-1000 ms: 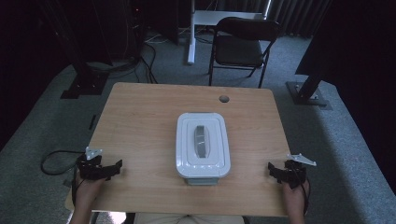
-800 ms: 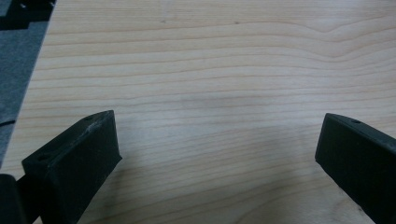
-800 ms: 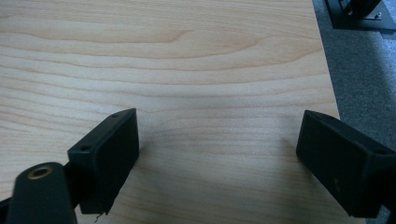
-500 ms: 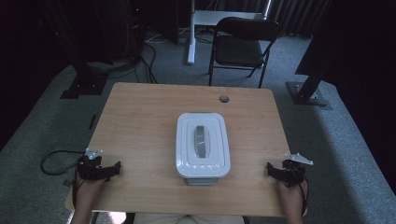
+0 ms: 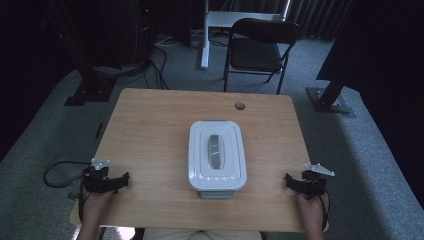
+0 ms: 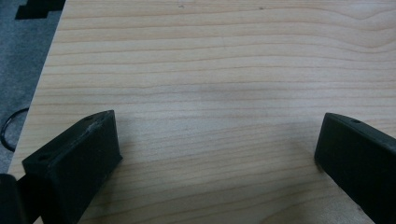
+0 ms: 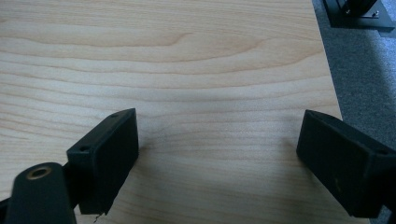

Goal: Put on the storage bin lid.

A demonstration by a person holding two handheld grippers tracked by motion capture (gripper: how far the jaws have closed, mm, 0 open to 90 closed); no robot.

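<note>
High view, lidded white container (image 5: 217,157) midway between both grippers' jaws

two handheld grippers, both matte black: the left gripper (image 5: 106,181) and the right gripper (image 5: 303,183) each carry a pale grey three-cornered plate on top. each has two thick, blocky black jaws with small screw holes near the tips. a dark cable loops away from the left one.
</note>
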